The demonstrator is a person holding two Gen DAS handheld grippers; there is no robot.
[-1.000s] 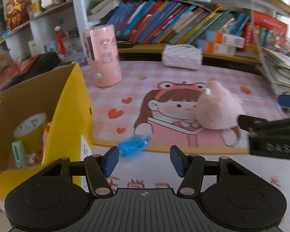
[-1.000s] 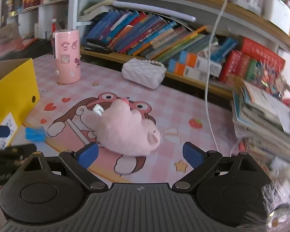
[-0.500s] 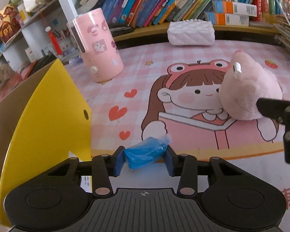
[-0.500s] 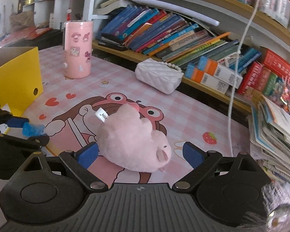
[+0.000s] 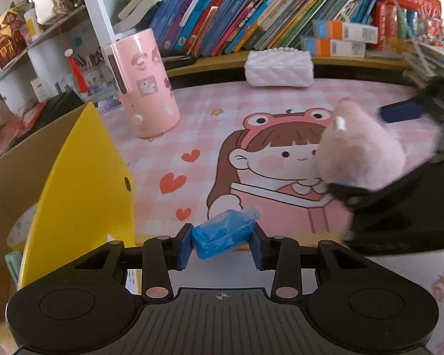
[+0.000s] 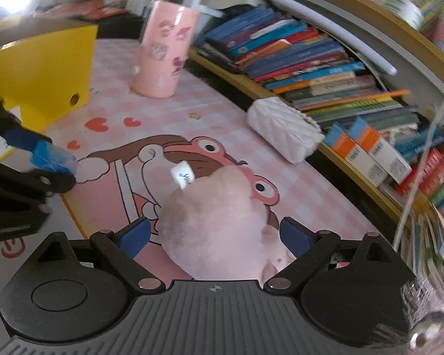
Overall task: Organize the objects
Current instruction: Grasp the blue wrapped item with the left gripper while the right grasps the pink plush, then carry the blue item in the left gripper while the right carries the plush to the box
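A small blue plastic packet (image 5: pixel 225 232) lies at the front edge of the pink cartoon mat (image 5: pixel 192 124). My left gripper (image 5: pixel 222 245) has its jaws closing on this packet, and both blue pads touch its ends. From the right wrist view the same packet (image 6: pixel 51 156) shows pinched at the far left. A pink plush toy (image 6: pixel 216 216) with a white tag rests on the mat. My right gripper (image 6: pixel 213 236) stands open astride it, with a gap at the left pad. A yellow cardboard box (image 5: pixel 83 177) stands open just left of the packet.
A pink cylindrical holder (image 5: pixel 142 88) stands at the mat's back left. A white quilted pouch (image 5: pixel 278 68) lies against the low shelf of books (image 5: pixel 251 26). Stacked papers and books (image 6: pixel 429 195) crowd the right side. A white cable (image 6: pixel 420 171) hangs at right.
My left gripper came forward onto the blue packet and closed its pads against it. My right gripper rolled and moved in until the plush toy sat between its open fingers.
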